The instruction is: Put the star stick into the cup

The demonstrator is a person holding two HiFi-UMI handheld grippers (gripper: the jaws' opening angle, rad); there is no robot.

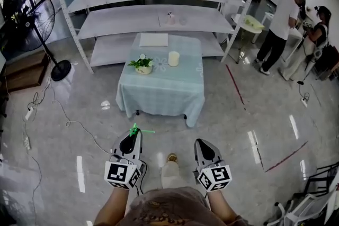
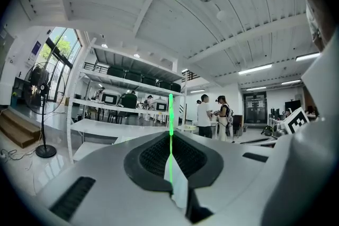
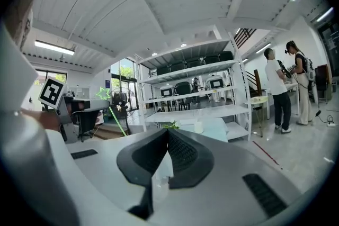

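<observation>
My left gripper (image 1: 132, 135) is shut on the green star stick (image 1: 134, 129), low in the head view and well short of the table. In the left gripper view the stick (image 2: 170, 114) stands straight up out of the closed jaws of that gripper (image 2: 170, 137). The right gripper view shows its star (image 3: 103, 93) off to the left. My right gripper (image 1: 201, 143) (image 3: 168, 133) is shut with nothing in it. The white cup (image 1: 174, 58) (image 3: 198, 127) stands upright on the table with the pale teal cloth (image 1: 175, 93), far ahead of both grippers.
A small potted plant (image 1: 142, 64) stands left of the cup, and a flat white pad (image 1: 153, 39) lies behind it. White shelving (image 1: 153, 21) rises past the table. A floor fan (image 1: 37, 24) and cables (image 1: 63, 114) are at left. Two people (image 1: 278, 29) stand at the right.
</observation>
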